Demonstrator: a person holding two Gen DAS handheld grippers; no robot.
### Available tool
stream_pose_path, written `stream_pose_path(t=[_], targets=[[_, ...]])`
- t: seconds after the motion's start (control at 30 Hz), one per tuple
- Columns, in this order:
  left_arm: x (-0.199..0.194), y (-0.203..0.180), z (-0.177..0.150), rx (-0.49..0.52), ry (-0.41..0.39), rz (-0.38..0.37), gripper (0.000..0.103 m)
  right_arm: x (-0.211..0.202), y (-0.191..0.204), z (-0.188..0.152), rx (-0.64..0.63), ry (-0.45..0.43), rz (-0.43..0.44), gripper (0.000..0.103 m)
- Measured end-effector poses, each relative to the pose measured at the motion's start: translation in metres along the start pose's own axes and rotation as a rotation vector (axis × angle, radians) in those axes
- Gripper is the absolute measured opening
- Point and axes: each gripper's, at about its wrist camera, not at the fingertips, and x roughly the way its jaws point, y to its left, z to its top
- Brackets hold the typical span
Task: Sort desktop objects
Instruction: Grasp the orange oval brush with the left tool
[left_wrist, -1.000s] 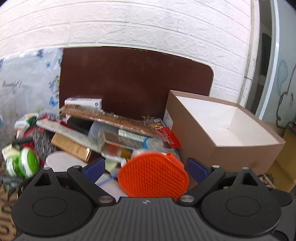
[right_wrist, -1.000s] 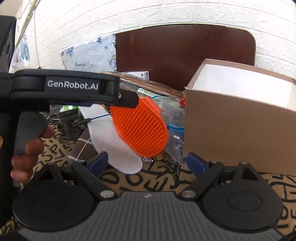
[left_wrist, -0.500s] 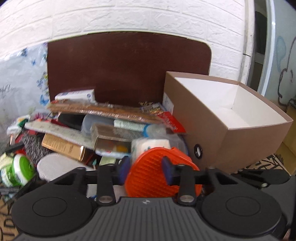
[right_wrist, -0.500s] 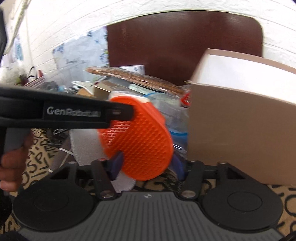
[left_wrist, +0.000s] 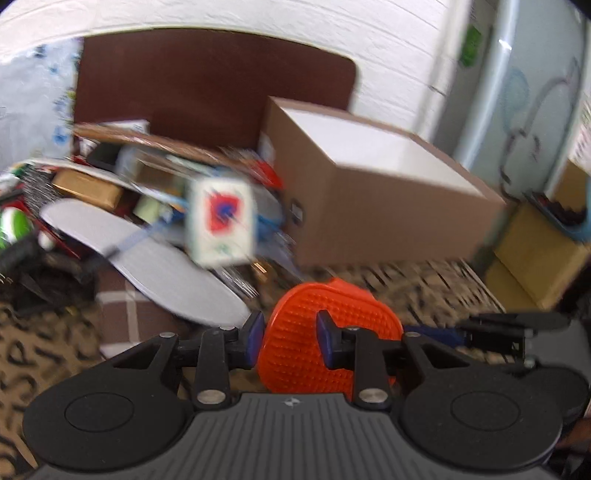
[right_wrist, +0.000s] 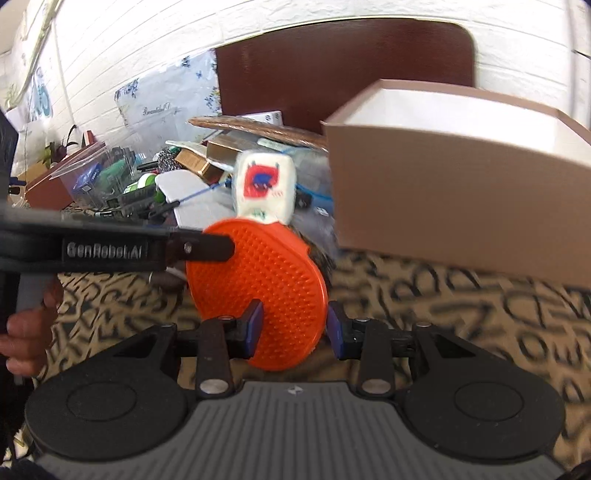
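An orange nubbed scrubber pad (left_wrist: 325, 332) is clamped between the blue pads of my left gripper (left_wrist: 290, 341), low over the patterned table. In the right wrist view the same pad (right_wrist: 266, 291) sits between my right gripper's (right_wrist: 293, 332) pads, which are closed in on its lower edge; the left gripper's finger (right_wrist: 203, 247) presses its upper left. A white tissue pack (left_wrist: 221, 225) with a red and blue print lies on the pile just behind the pad. An open brown cardboard box (left_wrist: 369, 192) stands at right.
A pile of clutter (left_wrist: 110, 184) lies at left: a white insole (left_wrist: 155, 269), a gold box, a brown board, bottles, a green item. A dark brown panel (left_wrist: 207, 85) leans on the white brick wall. Yellow crates (left_wrist: 535, 258) stand far right.
Both grippers closed on the orange pad during the last second. The pad has come down and back from the pile toward the table; the tissue pack is now uncovered.
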Motion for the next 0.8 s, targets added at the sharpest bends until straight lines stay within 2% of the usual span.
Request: stream_pose_path(t=[0.17,0.23,0.4,0.53,0.6,0.7,0.73,0.8], targets=[[0.012,-0.027,-0.016,0.058,0.048,-0.036,0.046,-0.011,-0.015,-0.022,0.069,0.035,-0.042,0.039],[0.018,-0.028,-0.018,0.056,0.066,-0.051,0.047,-0.008,-0.019,-0.027,0.104,0.048,-0.055,0.044],[0.027,-0.017,-0.023,0.002,0.117,-0.016,0.062,-0.006,-0.016,-0.032,0.102,0.061,-0.065,0.052],[0.027,-0.01,-0.026,-0.039,0.14,-0.04,0.059,-0.009,-0.019,-0.034,0.121,0.066,-0.07,0.055],[0.028,-0.013,-0.025,-0.012,0.14,-0.056,0.045,-0.009,-0.021,-0.036,0.126,0.068,-0.059,0.055],[0.029,-0.016,-0.024,-0.001,0.14,-0.059,0.045,-0.008,-0.022,-0.038,0.133,0.066,-0.048,0.054],[0.03,-0.015,-0.025,-0.007,0.143,-0.061,0.045,-0.008,-0.023,-0.038,0.14,0.065,-0.042,0.05],[0.03,-0.013,-0.026,-0.02,0.139,-0.052,0.053,-0.008,-0.025,-0.038,0.164,0.063,-0.022,0.046]])
